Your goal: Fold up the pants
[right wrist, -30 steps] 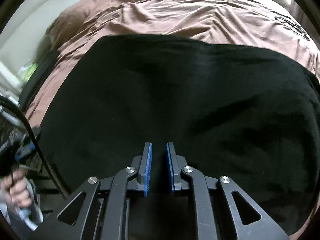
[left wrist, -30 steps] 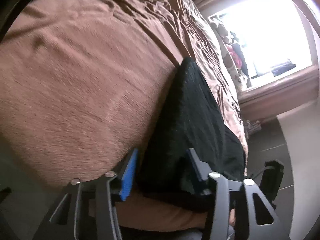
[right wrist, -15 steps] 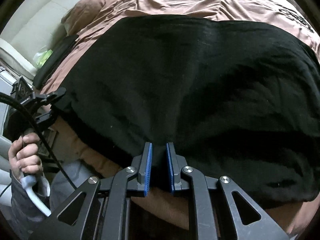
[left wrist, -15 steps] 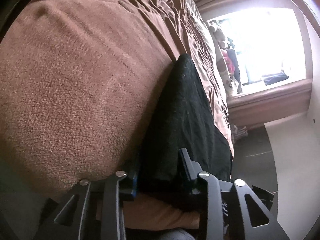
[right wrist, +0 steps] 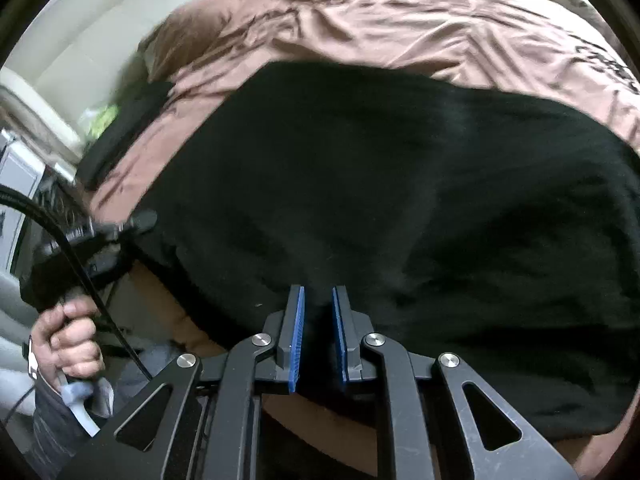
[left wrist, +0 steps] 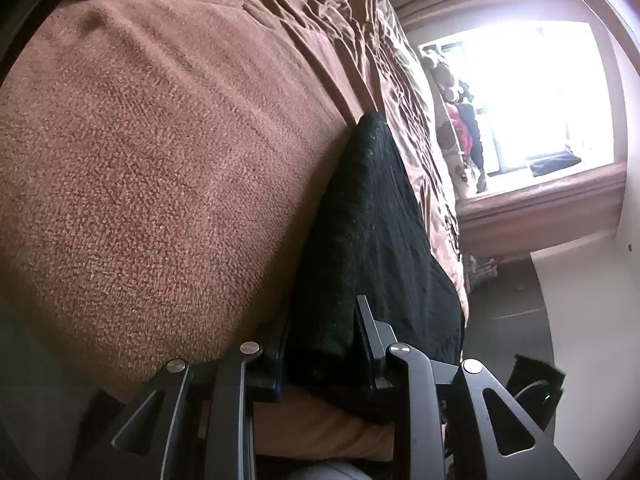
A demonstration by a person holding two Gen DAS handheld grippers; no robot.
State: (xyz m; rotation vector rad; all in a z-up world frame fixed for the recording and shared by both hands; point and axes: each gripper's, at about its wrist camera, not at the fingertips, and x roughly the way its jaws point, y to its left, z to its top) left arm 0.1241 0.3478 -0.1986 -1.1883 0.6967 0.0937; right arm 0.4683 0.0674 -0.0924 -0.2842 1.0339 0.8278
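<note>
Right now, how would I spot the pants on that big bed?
Find the bed's brown blanket. At its near edge, between the two claws, lie the pants: one flat black cloth, the only black thing spread on the brown.

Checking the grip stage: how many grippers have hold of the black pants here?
2. The left gripper is closing on the pants' corner at the bed edge; the right gripper pinches their near edge.

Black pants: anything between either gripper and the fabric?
Nothing visible. The left gripper is closing with the black pants edge already between its jaws; the right gripper has fabric between its fingers. Only the brown bedspread lies underneath.
</note>
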